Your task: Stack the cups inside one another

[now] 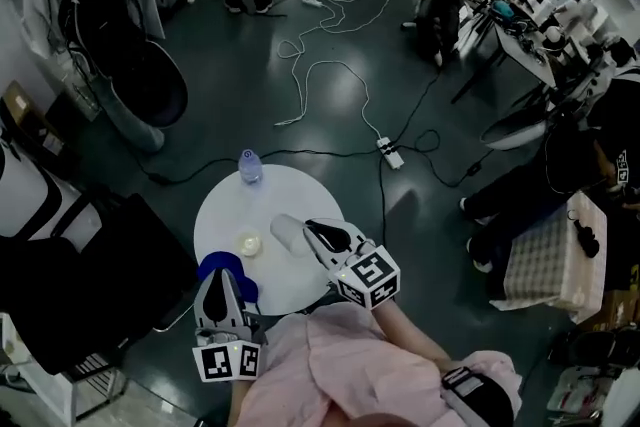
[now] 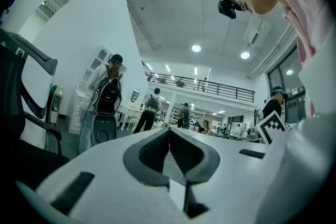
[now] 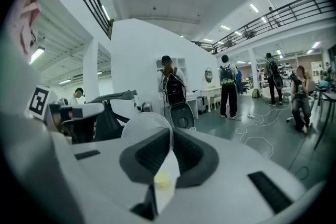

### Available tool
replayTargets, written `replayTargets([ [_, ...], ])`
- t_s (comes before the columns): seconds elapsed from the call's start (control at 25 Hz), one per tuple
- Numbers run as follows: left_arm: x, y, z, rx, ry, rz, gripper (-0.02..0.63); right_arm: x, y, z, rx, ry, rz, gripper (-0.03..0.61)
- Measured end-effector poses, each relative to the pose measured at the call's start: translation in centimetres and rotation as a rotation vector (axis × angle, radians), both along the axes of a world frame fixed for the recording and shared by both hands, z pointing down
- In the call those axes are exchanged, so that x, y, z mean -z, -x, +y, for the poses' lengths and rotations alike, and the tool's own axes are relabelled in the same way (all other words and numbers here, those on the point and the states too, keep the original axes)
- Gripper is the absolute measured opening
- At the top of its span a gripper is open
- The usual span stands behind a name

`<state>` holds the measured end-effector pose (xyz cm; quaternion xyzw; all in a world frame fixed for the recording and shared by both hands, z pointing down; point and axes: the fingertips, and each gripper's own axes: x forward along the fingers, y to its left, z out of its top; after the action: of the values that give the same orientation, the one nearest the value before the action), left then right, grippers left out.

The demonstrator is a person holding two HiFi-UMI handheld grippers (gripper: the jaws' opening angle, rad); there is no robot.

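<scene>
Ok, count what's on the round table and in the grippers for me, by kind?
Cups: 3, namely a blue cup, a pale cup and a clear cup pinched in the right gripper
Bottle: 1
Total: 4

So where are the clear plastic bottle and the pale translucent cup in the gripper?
The clear plastic bottle (image 1: 249, 167): head view, on its body.
The pale translucent cup (image 1: 285, 233): head view, on its side wall.

Left gripper low, fingers pressed together, right gripper fingers pinching cup rim
</scene>
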<state>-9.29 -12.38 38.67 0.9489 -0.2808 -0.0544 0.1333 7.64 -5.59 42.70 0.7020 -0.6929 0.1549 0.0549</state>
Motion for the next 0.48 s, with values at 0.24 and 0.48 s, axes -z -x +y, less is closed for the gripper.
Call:
replayTargets([
  [0.24,-0.1,-0.5,0.2,-0.025,0.005,0.003,0.018,0.1,-0.1,0.9,-0.028,0.001,-0.009,0.037],
  [0.48,-0.6,-2.3,2.0,-0.111,0.003,-0.004,0.018,0.0,0.0,1.6,-0.035,0.011,-0.008,0.037],
])
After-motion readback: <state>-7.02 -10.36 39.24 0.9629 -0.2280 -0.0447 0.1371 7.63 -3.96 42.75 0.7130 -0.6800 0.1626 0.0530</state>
